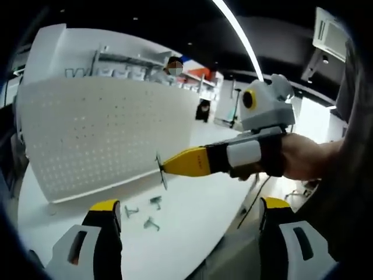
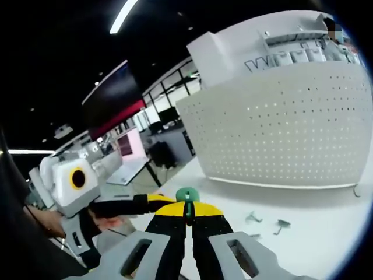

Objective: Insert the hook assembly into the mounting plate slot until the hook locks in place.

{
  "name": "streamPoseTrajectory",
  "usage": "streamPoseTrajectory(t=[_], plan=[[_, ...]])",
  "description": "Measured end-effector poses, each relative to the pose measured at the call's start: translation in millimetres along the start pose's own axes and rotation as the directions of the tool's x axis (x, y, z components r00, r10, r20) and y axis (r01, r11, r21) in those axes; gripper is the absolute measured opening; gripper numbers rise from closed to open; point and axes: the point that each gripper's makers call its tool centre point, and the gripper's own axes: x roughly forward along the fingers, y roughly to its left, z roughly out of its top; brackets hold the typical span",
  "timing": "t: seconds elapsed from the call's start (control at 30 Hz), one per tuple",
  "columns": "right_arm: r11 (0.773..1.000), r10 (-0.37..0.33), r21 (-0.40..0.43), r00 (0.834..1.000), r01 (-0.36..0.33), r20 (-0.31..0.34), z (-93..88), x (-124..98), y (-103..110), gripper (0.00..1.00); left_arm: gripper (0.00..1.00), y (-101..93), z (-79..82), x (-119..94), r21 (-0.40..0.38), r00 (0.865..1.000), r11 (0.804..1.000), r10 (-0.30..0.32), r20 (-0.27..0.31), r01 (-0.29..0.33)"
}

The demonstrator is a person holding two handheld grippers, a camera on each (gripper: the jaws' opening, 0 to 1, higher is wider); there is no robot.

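The white perforated mounting plate (image 1: 105,131) stands upright on the white table; the right gripper view also shows the plate (image 2: 291,125). My right gripper (image 1: 168,168), held by a hand, comes in from the right and is shut on a metal hook assembly (image 1: 160,170), a short way off the plate's lower right corner. In the right gripper view my right gripper (image 2: 187,214) is shut on the hook's green-capped end (image 2: 187,195). My left gripper (image 1: 189,205) is open with nothing between its jaws, low over the table; it also appears as the left gripper (image 2: 145,202) just left of the right one.
Three loose metal hooks (image 1: 150,211) lie on the table (image 1: 192,204) in front of the plate, seen as small hooks (image 2: 268,223) in the right gripper view. The table's curved edge (image 1: 233,224) runs close on the right. Shelving and a person stand behind the plate.
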Motion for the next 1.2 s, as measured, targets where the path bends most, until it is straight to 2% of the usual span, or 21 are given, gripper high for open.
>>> streamPoseTrajectory(t=[0.23,0.33,0.4,0.5,0.6,0.63,0.73,0.77,0.87,0.93,1.07,1.2], plan=[[1.000,-0.014,-0.027,1.000,0.014,-0.005,-1.0,6,-5,0.00,1.00,13.9,-0.5,-5,-0.009,0.998,0.998,0.061,0.009,-0.061],[0.998,-0.023,-0.051,1.000,0.023,-0.007,-0.2,11,-8,0.00,1.00,24.4,-5.0,-9,-0.042,0.996,0.995,0.092,0.000,-0.092],[0.993,-0.054,-0.107,0.998,0.055,0.008,3.4,13,-15,0.00,1.00,31.2,-4.6,-14,-0.072,0.993,0.991,0.115,0.018,-0.113],[0.989,-0.083,-0.123,0.996,0.087,0.043,11.0,15,-24,0.00,1.00,39.7,-4.8,-21,-0.094,0.989,0.986,0.143,0.027,-0.140],[0.973,-0.142,-0.171,0.985,0.158,0.101,24.6,16,-39,0.00,1.00,49.6,-5.3,-26,-0.093,0.984,0.981,0.176,0.030,-0.173],[0.965,-0.171,-0.179,0.977,0.193,0.131,31.0,16,-46,0.00,1.00,51.2,-5.5,-27,-0.095,0.983,0.980,0.179,0.030,-0.175],[0.957,-0.224,-0.152,0.961,0.248,0.159,39.8,19,-63,0.00,1.00,54.3,-6.9,-26,-0.104,0.984,0.980,0.175,0.028,-0.172],[0.949,-0.247,-0.149,0.951,0.276,0.186,45.9,19,-70,0.00,1.00,54.7,-7.5,-25,-0.107,0.984,0.979,0.176,0.027,-0.172],[0.906,-0.317,-0.205,0.915,0.370,0.248,65.4,17,-92,0.00,1.00,54.0,-7.9,-24,-0.106,0.985,0.980,0.174,0.021,-0.170],[0.885,-0.358,-0.199,0.887,0.422,0.292,77.0,13,-103,0.00,1.00,54.3,-7.1,-23,-0.105,0.984,0.980,0.175,0.023,-0.171],[0.859,-0.402,-0.184,0.851,0.478,0.337,92.9,10,-120,0.00,1.00,57.3,-8.9,-22,-0.114,0.985,0.979,0.174,0.015,-0.171],[0.846,-0.419,-0.176,0.832,0.503,0.362,104.9,10,-131,0.00,1.00,60.0,-10.5,-22,-0.107,0.985,0.980,0.171,0.004,-0.170]])
